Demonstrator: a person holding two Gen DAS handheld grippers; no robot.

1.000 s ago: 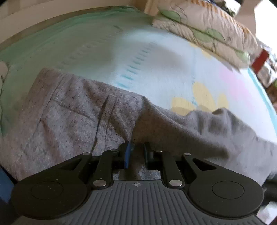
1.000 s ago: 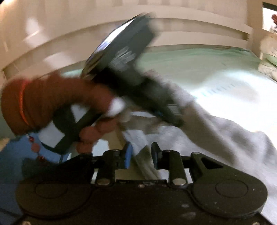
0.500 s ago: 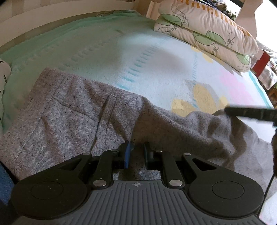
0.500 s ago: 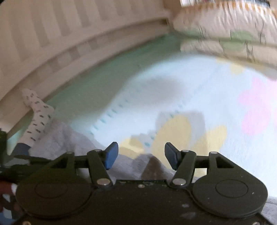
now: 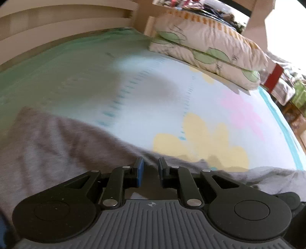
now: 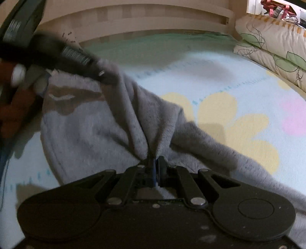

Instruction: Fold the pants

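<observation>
Grey pants (image 6: 107, 122) are on the bed (image 6: 220, 76), bunched up twd the near edge w/ one leg trailing off to the right over the yellow flower print (image 6: 239, 122) on the sheet.

Right tool (image 6: 155, 168) is pressed together on a gathered pinch of the fabric, creases fan out from its tips.

Left tool (image 5: 151, 170): fingers sit close w/ a narrow gap, grey cloth in and under that gap. In the right wrist view the left tool (image 6: 103, 73) is up at the pants' far left edge w/ the cloth rising to its tip, so it's pinching the pants too. The hand (image 6: 17, 99) holding it is blurry.

Two leaf-print pillows (image 5: 208, 47) are stacked at the far right end of the bed, and a pale wood rail (image 6: 153, 17) runs along the far side.
</observation>
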